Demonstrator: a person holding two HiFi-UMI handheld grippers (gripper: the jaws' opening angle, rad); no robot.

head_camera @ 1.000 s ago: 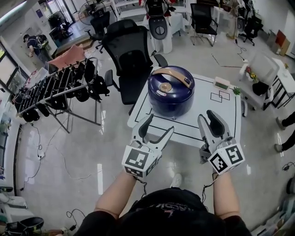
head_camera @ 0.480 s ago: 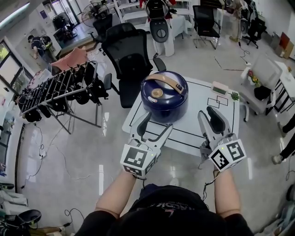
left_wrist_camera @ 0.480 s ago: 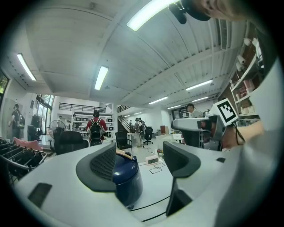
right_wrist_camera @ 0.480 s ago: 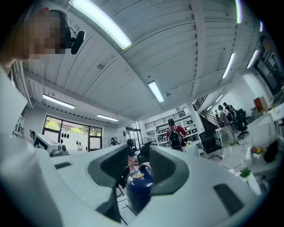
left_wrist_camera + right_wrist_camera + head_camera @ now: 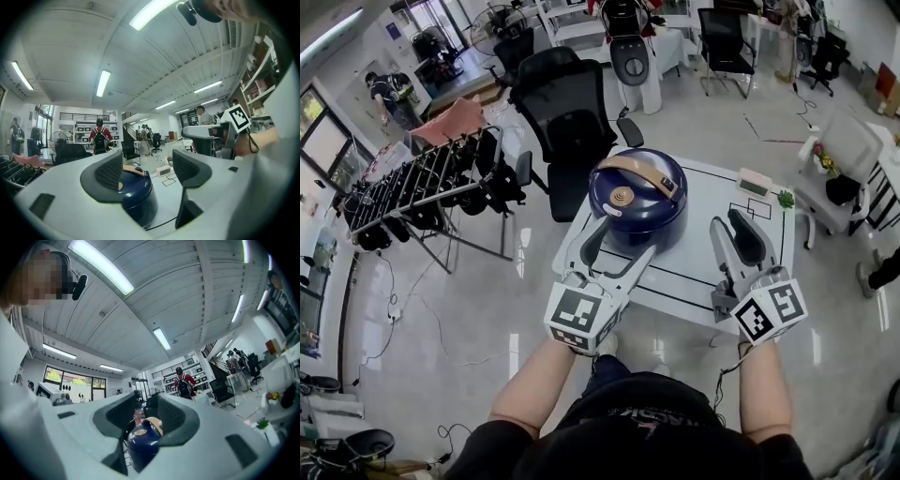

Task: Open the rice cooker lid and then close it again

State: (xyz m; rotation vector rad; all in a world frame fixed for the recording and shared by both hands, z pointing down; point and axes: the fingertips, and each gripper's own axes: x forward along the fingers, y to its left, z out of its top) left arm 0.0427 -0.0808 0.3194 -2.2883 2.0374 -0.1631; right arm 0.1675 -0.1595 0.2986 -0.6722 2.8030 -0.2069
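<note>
We have edged forward, so the rice cooker (image 5: pixel 639 214) on the desk (image 5: pixel 705 202) now sits just beyond the left gripper's (image 5: pixel 622 246) wide, empty jaws, farther from the right gripper's (image 5: pixel 731 225) parted, empty ones; heavy, slick and rigid, we judge, best taken by its tan handle (image 5: pixel 636 169).

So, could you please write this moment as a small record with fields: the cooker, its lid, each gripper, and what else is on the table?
rice cooker: dark blue, stands on the white table
lid: closed, tan handle lying across its top
left gripper: fingers apart, empty, just short of the cooker's near side
right gripper: fingers apart, empty, to the right of the cooker and apart from it
also on table: small white device and green plant, far right corner
task stage: lid not yet opened
</note>
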